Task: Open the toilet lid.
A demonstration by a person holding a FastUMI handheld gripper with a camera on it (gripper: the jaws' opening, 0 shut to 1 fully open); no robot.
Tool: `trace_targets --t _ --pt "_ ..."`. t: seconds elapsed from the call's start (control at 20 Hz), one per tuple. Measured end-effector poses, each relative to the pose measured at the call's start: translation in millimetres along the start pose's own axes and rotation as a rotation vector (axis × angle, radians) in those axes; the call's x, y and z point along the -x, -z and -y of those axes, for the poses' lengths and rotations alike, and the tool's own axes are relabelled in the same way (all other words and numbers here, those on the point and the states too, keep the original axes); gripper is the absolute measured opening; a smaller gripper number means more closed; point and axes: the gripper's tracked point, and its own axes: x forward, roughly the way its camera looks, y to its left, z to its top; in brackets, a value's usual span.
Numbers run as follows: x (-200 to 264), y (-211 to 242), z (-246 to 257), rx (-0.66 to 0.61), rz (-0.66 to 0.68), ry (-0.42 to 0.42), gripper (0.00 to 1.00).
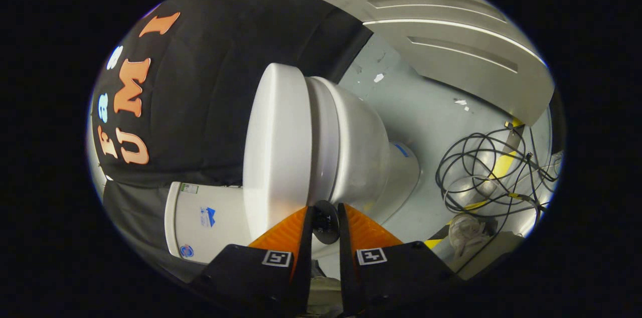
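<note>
Grey booth floor [426, 107] behind toilet [361, 157]; gripper [326, 215] fingers narrow, gripping nothing, at lid [278, 147] edge; lid looks rigid, smooth, slippery; hook under rim.

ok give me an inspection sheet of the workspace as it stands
surface: pale grey floor, scuffed, with small white flecks
job's things: white ceramic toilet, its white plastic lid closed on the bowl; white tank behind
clutter: crumpled whitish rag on the floor
claw: orange-fingered claw nearly shut at the lid's front edge, a small black knob in the narrow gap; grip cannot be told
cables: tangle of black cables on the floor, over yellow tape
surroundings: black cloth wall; grey panelled door
</note>
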Motion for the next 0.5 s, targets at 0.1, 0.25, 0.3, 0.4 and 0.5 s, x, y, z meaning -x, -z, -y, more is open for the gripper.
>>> trace_targets --t 0.1,0.25,0.3,0.4,0.5 --pt "1.0 -3.2 -5.9 -0.057 0.016 -0.025 0.16" --pt "7.1 -1.2 -8.3 -0.132 0.011 0.003 0.12" --pt "5.6 -2.2 -8.0 -0.122 0.018 0.011 0.08" --pt "5.6 -4.4 -10.1 -0.072 0.037 0.029 0.08" --pt "10.2 -8.2 -22.8 -0.045 0.057 0.016 0.08"
